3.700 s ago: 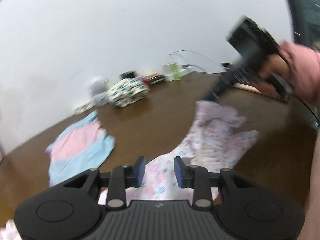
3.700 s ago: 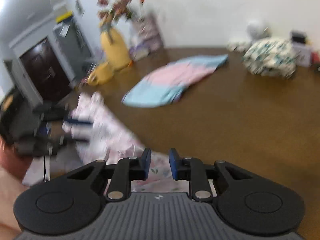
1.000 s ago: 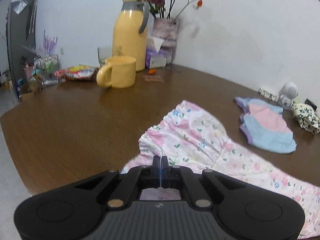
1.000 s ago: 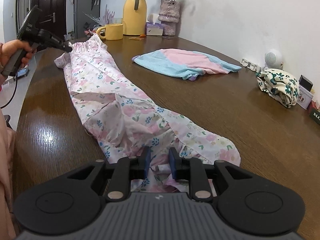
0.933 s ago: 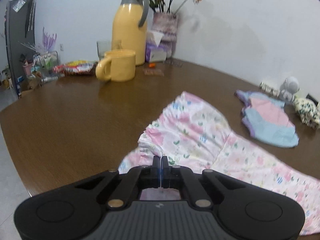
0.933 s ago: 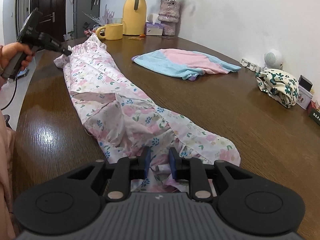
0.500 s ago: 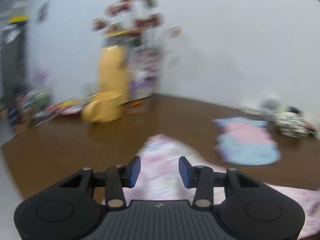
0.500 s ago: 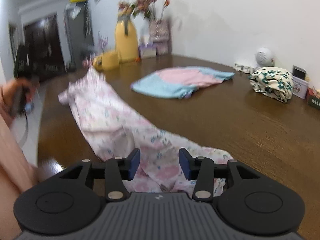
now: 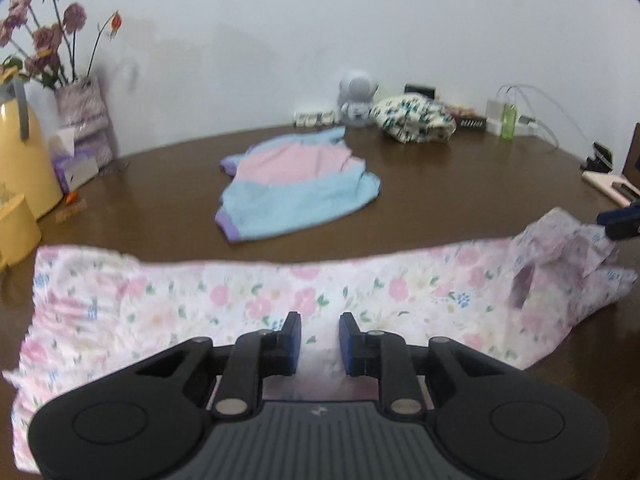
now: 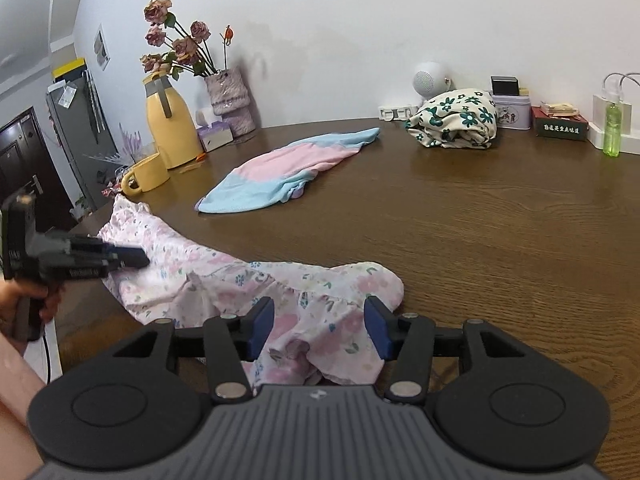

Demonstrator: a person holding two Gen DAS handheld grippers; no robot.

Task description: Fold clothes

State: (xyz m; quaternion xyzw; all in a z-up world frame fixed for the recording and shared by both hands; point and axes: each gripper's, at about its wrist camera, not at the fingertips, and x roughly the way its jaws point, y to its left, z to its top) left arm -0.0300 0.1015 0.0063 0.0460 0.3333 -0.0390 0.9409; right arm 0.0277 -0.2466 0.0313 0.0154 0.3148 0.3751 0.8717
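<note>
Lying under both tools, floral garment (image 9: 280,292), left tool (image 9: 319,338) parted, right tool (image 10: 318,328) wide, both empty

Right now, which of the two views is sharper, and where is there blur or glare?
The right wrist view is sharper: the wood grain of the table and the green-flowered bundle are crisp, with soft glare behind it. The left wrist view is blurred; the floral garment looks smeared. Both views bend the table edge.

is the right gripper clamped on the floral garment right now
No, the right gripper stands wide open, with the floral garment lying loose on the table between its blue pads.
</note>
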